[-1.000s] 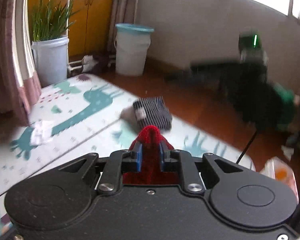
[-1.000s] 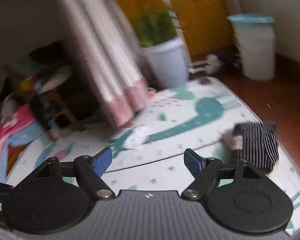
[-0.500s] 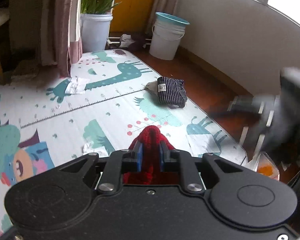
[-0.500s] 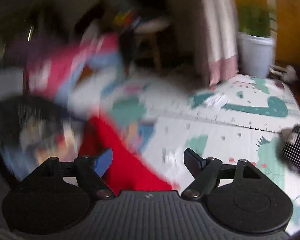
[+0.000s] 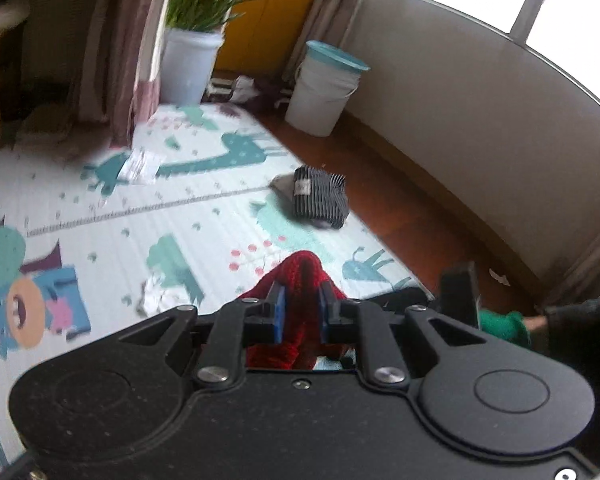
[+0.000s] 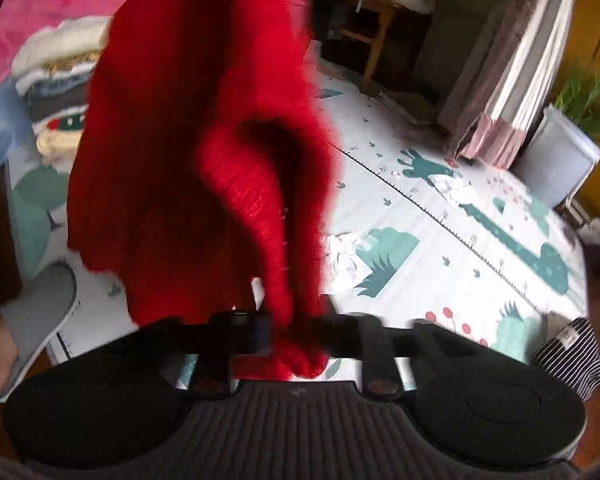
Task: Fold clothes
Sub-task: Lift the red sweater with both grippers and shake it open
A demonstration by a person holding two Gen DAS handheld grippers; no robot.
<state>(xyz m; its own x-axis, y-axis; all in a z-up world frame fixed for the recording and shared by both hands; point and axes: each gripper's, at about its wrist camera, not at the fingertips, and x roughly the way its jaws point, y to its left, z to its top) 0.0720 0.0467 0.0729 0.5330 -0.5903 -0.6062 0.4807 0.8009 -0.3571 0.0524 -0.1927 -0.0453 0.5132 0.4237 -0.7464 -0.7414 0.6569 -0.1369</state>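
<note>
Both grippers hold one red knit garment (image 6: 204, 128) above a cartoon-print play mat (image 5: 112, 236). Nearest the left cam, the left gripper (image 5: 301, 307) pinches a bunched red fold tight between its blue pads. In the right cam, the right gripper (image 6: 288, 334) has just been closing, w/ a narrow twist of the same knit between its jaws; blur there hides how deep the bite goes. The rest of the garment hangs in loose folds above and left of that grip. A grey slipper (image 6: 36, 312) sits at the mat's edge.

Mid-mat lie scraps of white paper (image 5: 140, 164). Further out, a folded striped garment (image 5: 319, 202) rests near the mat's far edge, beside bare wood floor. Beyond: white bucket (image 5: 324, 88) and potted plant (image 5: 192, 40) by the curtain.

Risk, judged from here: right grip looks shallow, on an edge only, so knit could slip out when spread; a twisted hang could set down creased, spoiling the fold. Paper scraps may get trapped under fabric.
</note>
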